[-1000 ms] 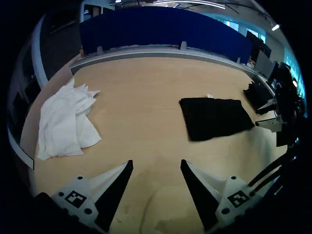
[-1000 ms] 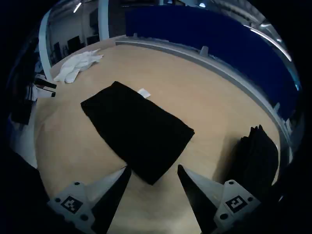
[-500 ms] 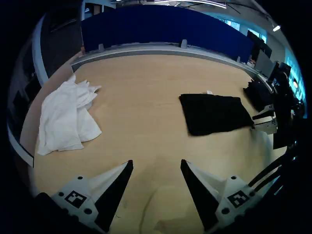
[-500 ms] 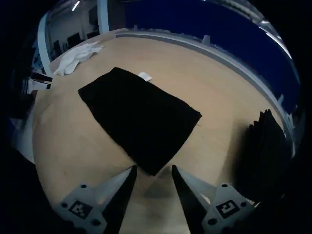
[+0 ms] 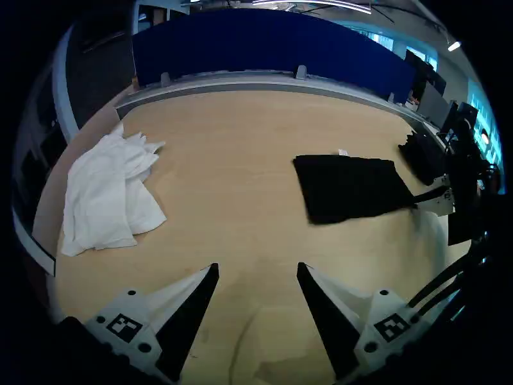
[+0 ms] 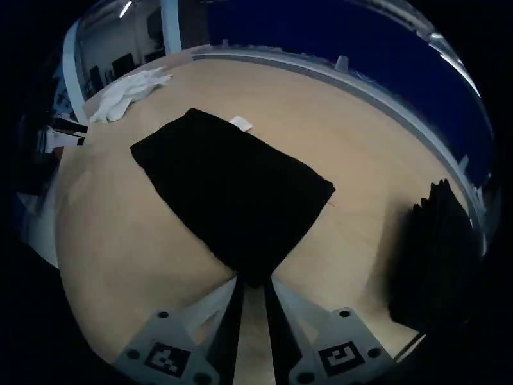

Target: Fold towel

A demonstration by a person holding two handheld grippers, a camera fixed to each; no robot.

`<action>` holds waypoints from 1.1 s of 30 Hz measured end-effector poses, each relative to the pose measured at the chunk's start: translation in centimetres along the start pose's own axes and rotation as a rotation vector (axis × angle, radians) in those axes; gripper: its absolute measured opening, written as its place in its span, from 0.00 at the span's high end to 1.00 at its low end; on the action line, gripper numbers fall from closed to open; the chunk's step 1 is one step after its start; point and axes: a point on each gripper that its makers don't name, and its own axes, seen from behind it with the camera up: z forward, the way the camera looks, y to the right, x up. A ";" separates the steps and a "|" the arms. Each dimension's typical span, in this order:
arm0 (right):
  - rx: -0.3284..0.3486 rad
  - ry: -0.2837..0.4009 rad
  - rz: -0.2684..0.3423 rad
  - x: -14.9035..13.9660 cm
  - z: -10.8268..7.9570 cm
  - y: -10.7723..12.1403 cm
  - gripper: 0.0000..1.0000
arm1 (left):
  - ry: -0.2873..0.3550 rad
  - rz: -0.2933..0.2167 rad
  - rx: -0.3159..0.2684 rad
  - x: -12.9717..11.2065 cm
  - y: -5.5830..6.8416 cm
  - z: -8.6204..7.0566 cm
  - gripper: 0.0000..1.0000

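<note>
Partly, right gripper (image 6: 253, 281) hides pinched black towel (image 6: 231, 192) corner.

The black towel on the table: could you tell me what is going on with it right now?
A person is working with a handheld gripper in each hand. The right gripper has its jaws closed on the near corner of the black towel, which lies flat on the wooden table. The left gripper is held open above bare table, holding nothing. A crumpled white towel lies off to its left, and a pile of dark cloth sits near the table's edge.
</note>
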 end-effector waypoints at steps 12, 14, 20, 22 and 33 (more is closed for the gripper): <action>-0.005 -0.002 -0.035 0.6 -0.3 0.0 0.84 | 0.005 0.000 0.000 0.3 -0.2 -0.4 0.10; -0.007 0.007 -0.034 1.1 -0.5 0.1 0.84 | 0.007 -0.001 -0.001 0.3 -0.2 -0.4 0.10; -0.018 0.051 -0.031 3.3 -1.6 0.4 0.85 | 0.011 -0.005 -0.005 0.5 -0.2 -0.6 0.10; -0.024 0.064 -0.033 4.0 -1.9 0.6 0.85 | 0.014 -0.006 -0.006 0.6 -0.2 -0.7 0.10; -0.038 0.128 -0.095 9.3 -3.4 0.5 0.85 | 0.032 -0.020 -0.007 0.9 -0.5 -1.2 0.10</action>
